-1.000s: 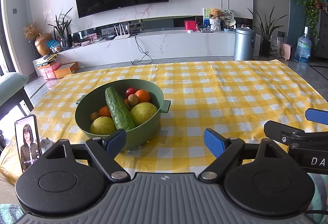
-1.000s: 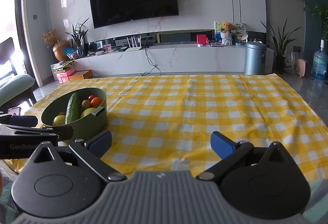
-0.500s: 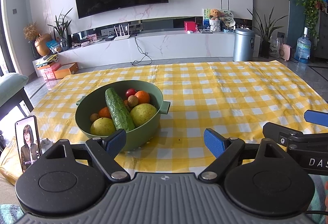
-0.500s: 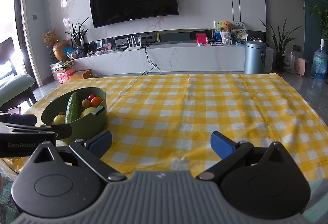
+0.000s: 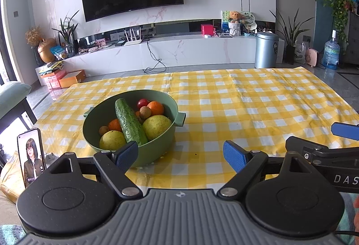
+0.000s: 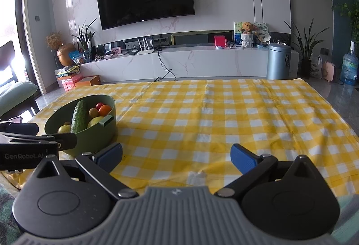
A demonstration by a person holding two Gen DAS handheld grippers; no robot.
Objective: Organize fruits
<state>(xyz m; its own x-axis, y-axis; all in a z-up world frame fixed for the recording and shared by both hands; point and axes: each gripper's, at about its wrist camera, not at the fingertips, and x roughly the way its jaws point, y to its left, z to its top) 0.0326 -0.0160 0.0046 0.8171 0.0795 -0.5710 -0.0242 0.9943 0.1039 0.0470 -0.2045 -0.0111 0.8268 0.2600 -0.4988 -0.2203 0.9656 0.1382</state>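
Observation:
A green bowl point(image 5: 157, 150) point(image 6: 98, 139) stands on the yellow checked tablecloth point(image 5: 246, 106), near its front left. Inside lie a cucumber point(image 5: 130, 124), two yellow pears point(image 5: 157, 127), oranges point(image 5: 156, 107), a red cherry tomato point(image 5: 142, 102) and small brown fruits. My left gripper point(image 5: 180, 155) is open just in front of the bowl, its left pad against the bowl's near wall in the image. My right gripper point(image 6: 177, 157) is open over bare cloth to the right of the bowl, holding nothing. Each gripper's side shows at the edge of the other's view.
A phone point(image 5: 31, 155) stands propped at the table's front left corner. A small scrap of white paper point(image 6: 197, 176) lies on the cloth before the right gripper. Beyond the table are a TV wall, a white cabinet and a metal bin point(image 5: 266, 50).
Both grippers stay open. The views have barely shifted; the right gripper's tip has sunk slightly in the left wrist view.

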